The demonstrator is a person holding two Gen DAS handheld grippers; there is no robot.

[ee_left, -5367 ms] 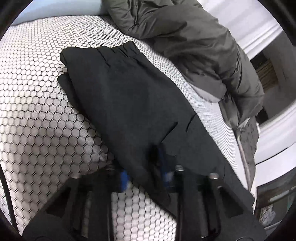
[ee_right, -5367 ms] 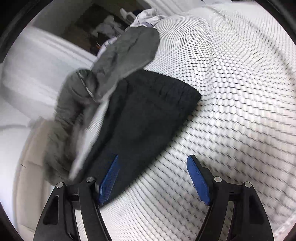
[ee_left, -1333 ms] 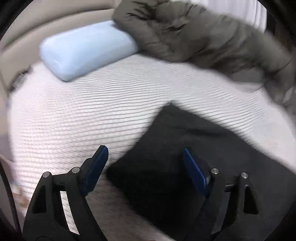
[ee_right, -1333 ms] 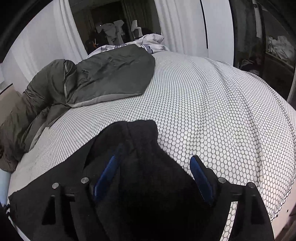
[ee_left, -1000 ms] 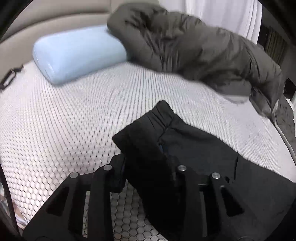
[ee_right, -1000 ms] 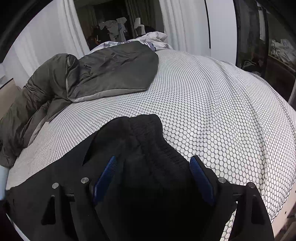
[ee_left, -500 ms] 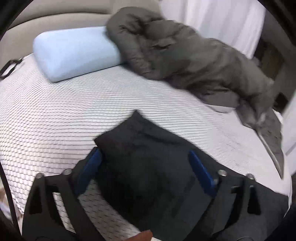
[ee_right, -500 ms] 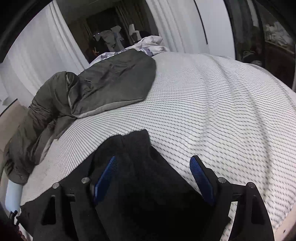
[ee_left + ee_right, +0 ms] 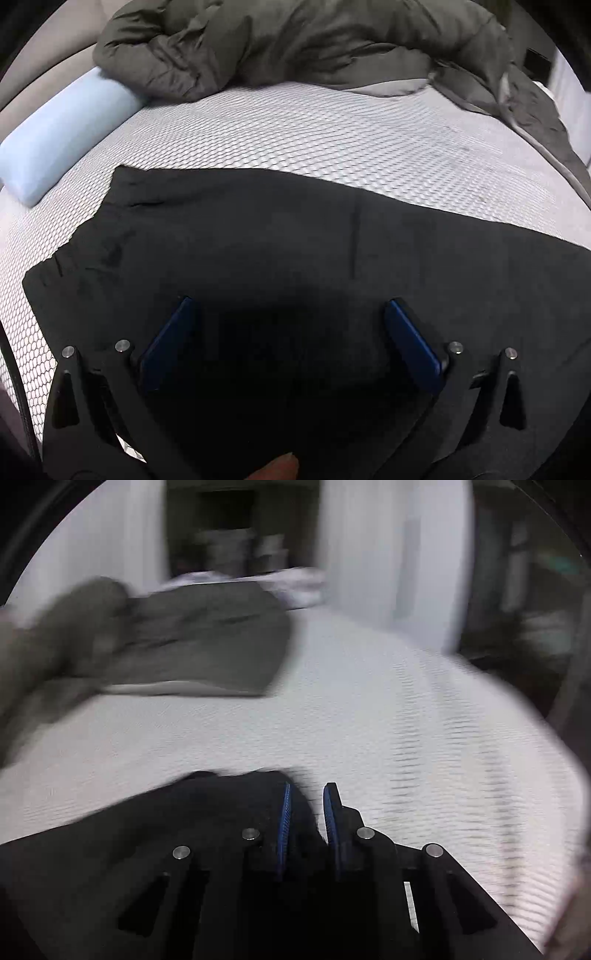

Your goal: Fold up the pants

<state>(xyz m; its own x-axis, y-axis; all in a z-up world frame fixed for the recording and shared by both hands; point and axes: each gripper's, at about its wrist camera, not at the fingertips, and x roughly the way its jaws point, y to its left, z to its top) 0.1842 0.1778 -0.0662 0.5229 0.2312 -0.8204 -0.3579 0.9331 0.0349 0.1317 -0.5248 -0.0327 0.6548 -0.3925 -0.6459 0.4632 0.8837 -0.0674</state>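
Note:
The black pants (image 9: 280,236) lie spread flat across the honeycomb-patterned bed, filling the lower half of the left wrist view. My left gripper (image 9: 291,339) is open just above them, its blue pads wide apart and empty. In the blurred right wrist view my right gripper (image 9: 306,805) has its jaws nearly together, pinching the dark edge of the pants (image 9: 207,812) at the right end of the cloth.
A grey-green puffy jacket (image 9: 295,40) is piled along the far side of the bed and also shows in the right wrist view (image 9: 177,638). A light blue pillow (image 9: 59,129) lies at the far left. The white bed (image 9: 406,720) drops off at right.
My right gripper has closed from wide open onto the pants' edge. My left gripper stays open and has moved over the flat cloth; the pants now lie spread wider.

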